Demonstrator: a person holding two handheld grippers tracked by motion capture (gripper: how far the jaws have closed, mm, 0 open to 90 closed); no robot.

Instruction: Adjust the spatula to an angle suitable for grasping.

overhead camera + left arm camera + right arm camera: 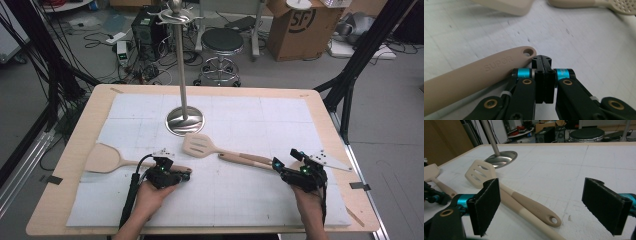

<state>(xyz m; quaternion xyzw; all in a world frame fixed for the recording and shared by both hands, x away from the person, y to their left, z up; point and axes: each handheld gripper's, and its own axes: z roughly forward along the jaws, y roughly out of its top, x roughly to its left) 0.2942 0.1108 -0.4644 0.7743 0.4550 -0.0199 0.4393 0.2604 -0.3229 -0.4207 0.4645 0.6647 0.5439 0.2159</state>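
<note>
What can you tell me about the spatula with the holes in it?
The slotted spatula is cream with a tan handle, and looks like silicone or plastic. Its flat head has three long slots; the handle end has a hanging hole. It lies flat on the white mat, head near the metal stand's round base, handle running toward the right gripper, whose jaws stand open and apart from it. Another pale handle lies alongside it.

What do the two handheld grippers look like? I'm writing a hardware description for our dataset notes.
Both the left gripper and the right gripper are black, with linkage arms joined by brass-coloured rivets and bright turquoise collars near the jaws. The right one's jaws are flat rectangular black pads with a rough texture. A grey three-cornered plate dotted with small markers tops each. A black cable trails from the left gripper along the person's bare forearm.
</note>
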